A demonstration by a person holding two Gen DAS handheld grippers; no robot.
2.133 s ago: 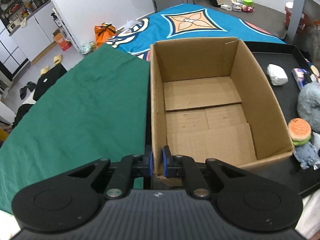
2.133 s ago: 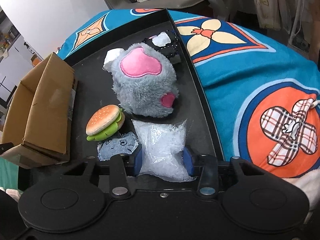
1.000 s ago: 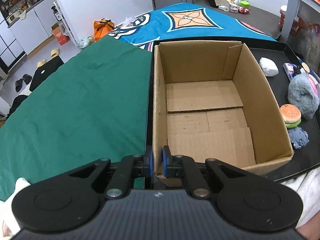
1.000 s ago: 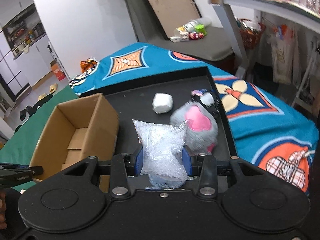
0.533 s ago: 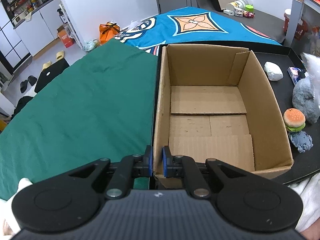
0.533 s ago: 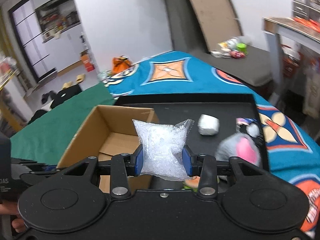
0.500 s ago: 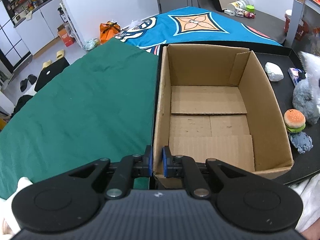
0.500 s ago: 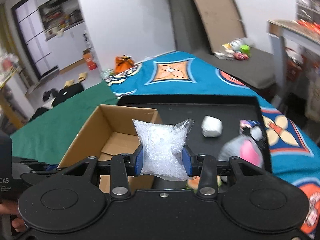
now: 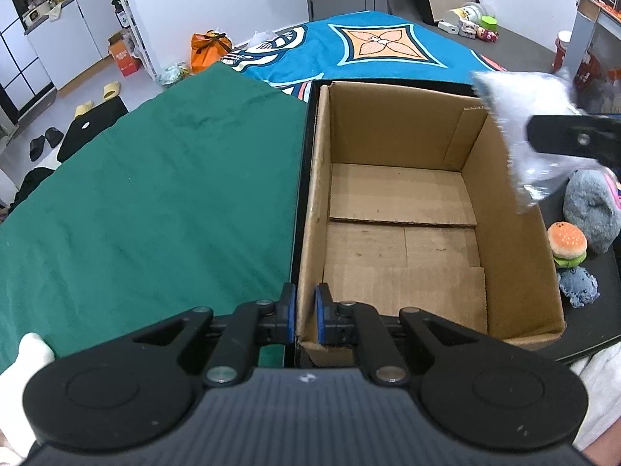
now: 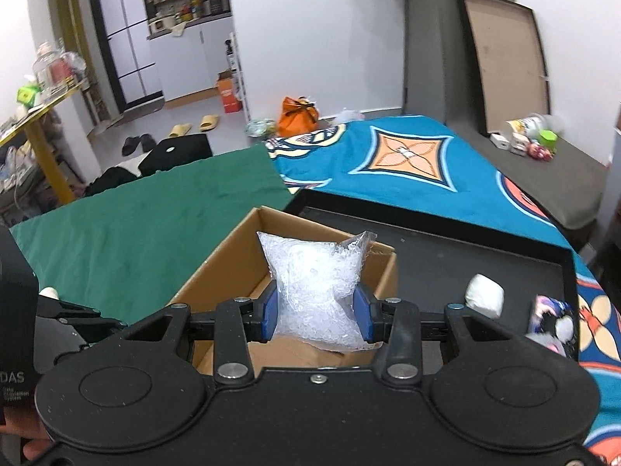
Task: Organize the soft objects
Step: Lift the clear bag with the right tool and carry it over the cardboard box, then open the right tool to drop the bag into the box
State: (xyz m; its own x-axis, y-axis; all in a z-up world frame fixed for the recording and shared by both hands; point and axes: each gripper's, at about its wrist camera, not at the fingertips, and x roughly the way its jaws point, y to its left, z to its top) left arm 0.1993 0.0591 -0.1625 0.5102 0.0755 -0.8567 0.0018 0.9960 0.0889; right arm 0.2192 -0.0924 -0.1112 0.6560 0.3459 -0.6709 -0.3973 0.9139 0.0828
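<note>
An open, empty cardboard box (image 9: 403, 233) stands on a black tray (image 10: 446, 256). My left gripper (image 9: 305, 314) is shut on the box's near left wall. My right gripper (image 10: 316, 316) is shut on a clear plastic bag of white filling (image 10: 316, 291) and holds it above the box's right side; the bag (image 9: 524, 128) shows in the left wrist view too. On the tray right of the box lie a grey plush (image 9: 592, 213), a burger plush (image 9: 567, 244) and a small blue plush (image 9: 578, 285).
A green cloth (image 9: 147, 202) covers the surface left of the box; a blue patterned blanket (image 10: 407, 163) lies beyond. A white wad (image 10: 484, 295) and a dark patterned item (image 10: 551, 314) rest on the tray. Slippers, bags and shelves stand on the floor behind.
My right gripper has carried the bag leftward and up from over the tray to above the box's right wall. The left gripper has stayed clamped on the box wall.
</note>
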